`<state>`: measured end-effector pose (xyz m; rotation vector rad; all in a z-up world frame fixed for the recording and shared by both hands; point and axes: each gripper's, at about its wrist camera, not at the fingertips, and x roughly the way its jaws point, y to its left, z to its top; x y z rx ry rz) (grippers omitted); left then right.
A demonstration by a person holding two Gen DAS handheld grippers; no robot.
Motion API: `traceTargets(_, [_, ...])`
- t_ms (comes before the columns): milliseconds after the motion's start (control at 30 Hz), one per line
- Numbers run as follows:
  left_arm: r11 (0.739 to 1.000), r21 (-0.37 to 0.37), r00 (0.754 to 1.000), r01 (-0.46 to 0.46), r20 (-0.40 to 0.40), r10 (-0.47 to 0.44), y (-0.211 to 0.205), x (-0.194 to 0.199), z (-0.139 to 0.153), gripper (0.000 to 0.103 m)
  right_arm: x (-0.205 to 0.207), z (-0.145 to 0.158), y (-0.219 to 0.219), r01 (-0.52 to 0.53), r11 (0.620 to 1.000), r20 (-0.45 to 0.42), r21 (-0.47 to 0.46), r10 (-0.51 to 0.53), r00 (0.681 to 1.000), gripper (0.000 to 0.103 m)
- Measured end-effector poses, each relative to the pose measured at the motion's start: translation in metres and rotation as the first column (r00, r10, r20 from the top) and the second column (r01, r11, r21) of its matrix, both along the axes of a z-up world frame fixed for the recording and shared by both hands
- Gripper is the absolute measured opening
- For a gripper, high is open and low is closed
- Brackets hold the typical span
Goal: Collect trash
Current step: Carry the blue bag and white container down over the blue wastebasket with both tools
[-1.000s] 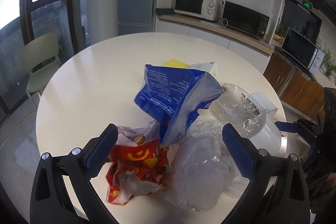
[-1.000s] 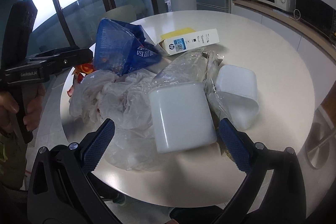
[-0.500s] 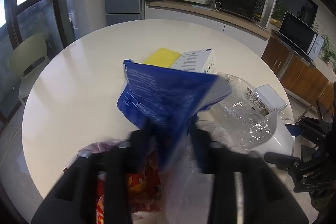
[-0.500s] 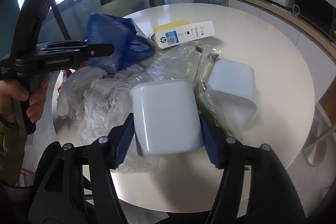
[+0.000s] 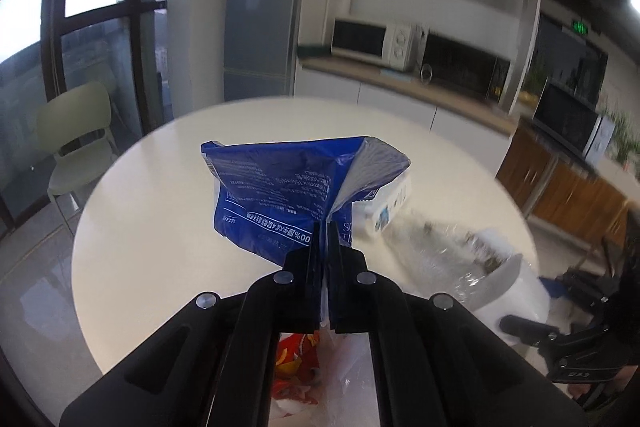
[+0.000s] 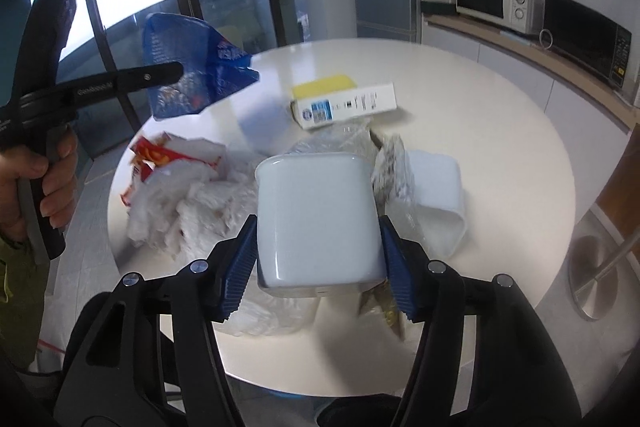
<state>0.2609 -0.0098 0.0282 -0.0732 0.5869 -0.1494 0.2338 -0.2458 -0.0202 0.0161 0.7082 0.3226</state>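
Observation:
My left gripper [image 5: 325,239] is shut on the lower corner of a blue snack bag [image 5: 280,195] and holds it lifted above the round white table [image 5: 160,195]. The bag also shows in the right wrist view [image 6: 188,67], raised at upper left. My right gripper [image 6: 316,263] is shut on a white plastic container [image 6: 316,215], held just above the table. A red snack wrapper [image 6: 148,155], crumpled white plastic bags [image 6: 192,203], a clear crinkled wrapper [image 6: 352,135], a white lid [image 6: 438,187] and a white and yellow carton [image 6: 344,103] lie on the table.
A green chair [image 5: 76,143] stands left of the table by the windows. A fridge [image 5: 260,23] and a counter with microwaves [image 5: 376,39] line the far wall. A metal stand base [image 6: 592,267] is on the floor at right.
Both grippers went from open to shut. The left took the blue bag and lifted it off the pile. The right closed on the white container and raised it slightly.

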Motion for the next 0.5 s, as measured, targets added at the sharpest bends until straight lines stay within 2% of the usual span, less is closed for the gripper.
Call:
traceTargets(233, [0.999, -0.044, 0.997, 0.006, 0.072, -0.003, 0.003, -0.044, 0.025, 0.001, -0.021, 0.022, 0.001, 0.023, 1.000, 0.068, 0.016, -0.024, 0.997, 0.056])
traceTargets(500, [0.997, -0.074, 0.995, 0.018, 0.102, -0.010, 0.003, -0.108, 0.033, 0.001, -0.067, 0.035, 0.007, 0.033, 0.999, 0.106, 0.032, -0.036, 0.994, 0.056])
